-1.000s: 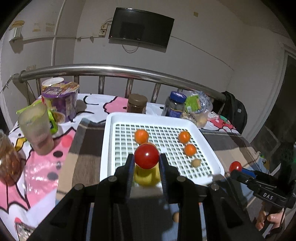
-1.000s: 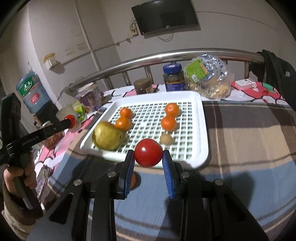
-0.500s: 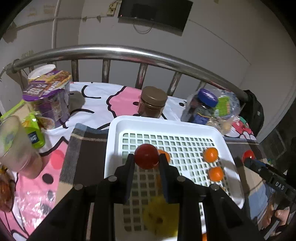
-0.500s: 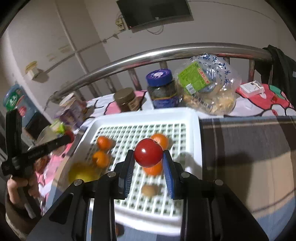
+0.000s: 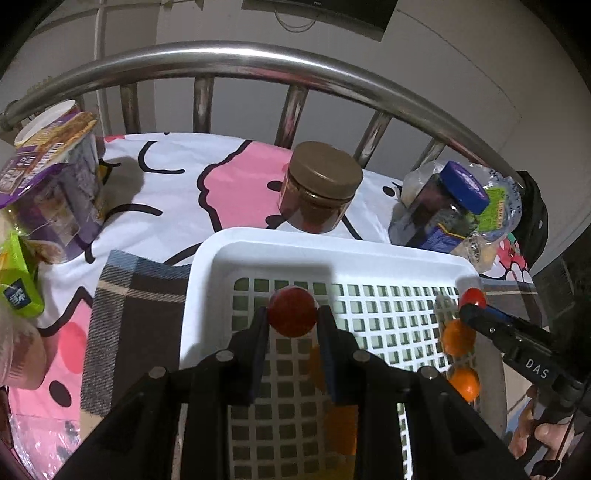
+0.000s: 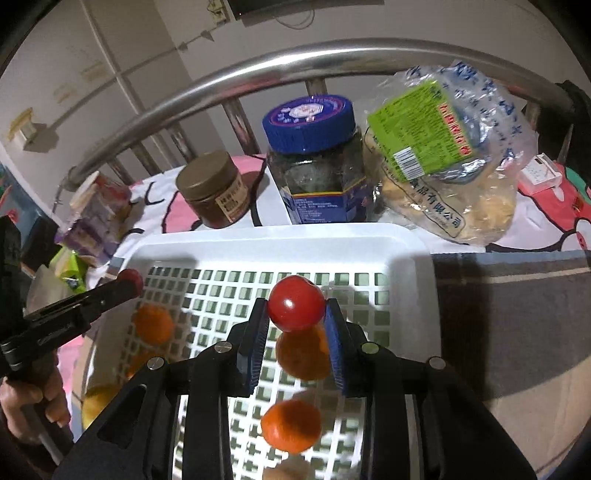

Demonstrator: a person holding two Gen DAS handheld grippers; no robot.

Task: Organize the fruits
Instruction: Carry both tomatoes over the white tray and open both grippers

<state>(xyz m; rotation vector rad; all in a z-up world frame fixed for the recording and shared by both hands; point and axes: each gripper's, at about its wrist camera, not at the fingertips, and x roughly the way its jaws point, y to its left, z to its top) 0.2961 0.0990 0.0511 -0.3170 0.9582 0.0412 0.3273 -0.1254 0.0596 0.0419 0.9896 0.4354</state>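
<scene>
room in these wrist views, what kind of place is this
Probably a bedroom in a home: a metal bed rail runs behind a cartoon-print sheet, a wall-mounted TV hangs above, and food jars stand beside the white fruit tray.

2 red tomatoes (image 6: 295, 302) (image 5: 292, 311), 1 in each hand-held gripper (image 6: 295, 321) (image 5: 291, 325); 3 oranges (image 6: 291, 426) in 1 white tray (image 6: 280, 243); 2 jars (image 6: 314, 158) behind

Ahead of your left fingers (image 5: 258, 332) the white basket (image 5: 207, 266) grid lies bare to its far rim. Oranges (image 6: 295, 354) sit under and behind your right fingers (image 6: 334, 343); open grid lies ahead. Past the rim, the brown jar (image 5: 317, 192), blue-lidded jar (image 6: 314, 162) and, probably touching it, the plastic bag (image 6: 443, 162) block the way.
</scene>
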